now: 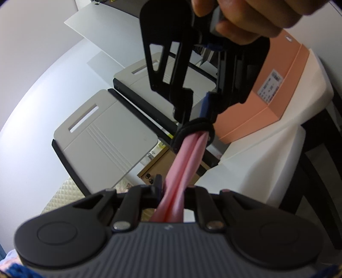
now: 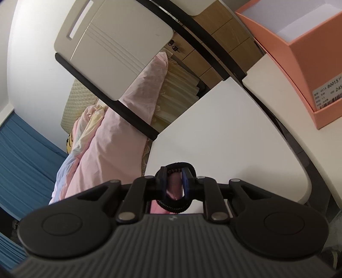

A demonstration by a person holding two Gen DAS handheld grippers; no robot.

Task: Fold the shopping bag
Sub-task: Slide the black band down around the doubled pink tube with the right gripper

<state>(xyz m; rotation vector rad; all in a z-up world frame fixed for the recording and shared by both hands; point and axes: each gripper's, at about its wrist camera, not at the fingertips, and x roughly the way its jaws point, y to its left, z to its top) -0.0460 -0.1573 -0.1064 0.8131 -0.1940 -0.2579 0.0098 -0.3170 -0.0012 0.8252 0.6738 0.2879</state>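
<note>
The pink shopping bag is gathered into a narrow, taut strip in the air between my two grippers. In the left wrist view my left gripper is shut on its near end. The far end runs into my right gripper, whose tips are wrapped in black elastic bands and which a hand holds from above. In the right wrist view my right gripper is shut on a fold of the pink bag between its blue pads. The rest of the bag is hidden below the gripper body.
A white table lies below and ahead, with an orange box on its right side. Two beige chair backs stand at the table's far edge. Pink and pastel bedding and blue fabric lie to the left.
</note>
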